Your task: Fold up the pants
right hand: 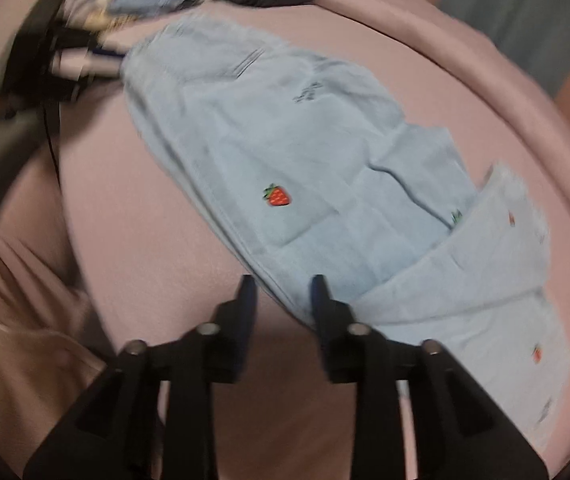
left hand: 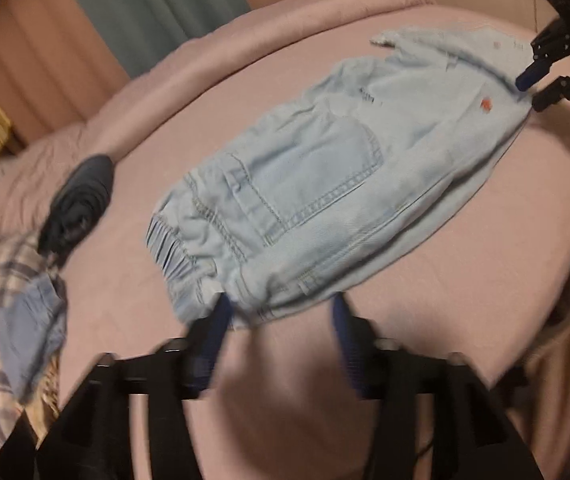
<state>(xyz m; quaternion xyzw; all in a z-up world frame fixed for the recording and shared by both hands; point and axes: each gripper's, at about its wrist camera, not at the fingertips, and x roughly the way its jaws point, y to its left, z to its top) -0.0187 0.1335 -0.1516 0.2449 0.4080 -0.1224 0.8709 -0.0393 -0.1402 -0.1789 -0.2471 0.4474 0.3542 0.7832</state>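
Note:
Light blue denim pants (left hand: pixel 325 184) with small strawberry patches lie flat on the pink bed (left hand: pixel 465 280), legs doubled together. My left gripper (left hand: pixel 281 316) stands open at the elastic waistband end, its blue fingertips on either side of the near hem. In the right wrist view the pants (right hand: pixel 285 140) run diagonally, with a leg end folded across at the lower right. My right gripper (right hand: pixel 283 292) is open, and the pants' near edge lies between its fingers without being pinched. Each gripper shows in the other's view: the right gripper (left hand: pixel 537 76) and the left gripper (right hand: pixel 113 60).
A dark rolled garment (left hand: pixel 81 204) lies left of the pants, with a plaid cloth (left hand: pixel 1 288) and a small blue denim piece (left hand: pixel 29 320) beyond it. A rolled pink blanket (left hand: pixel 245 36) borders the far side of the bed. A teal curtain (left hand: pixel 145 8) hangs behind.

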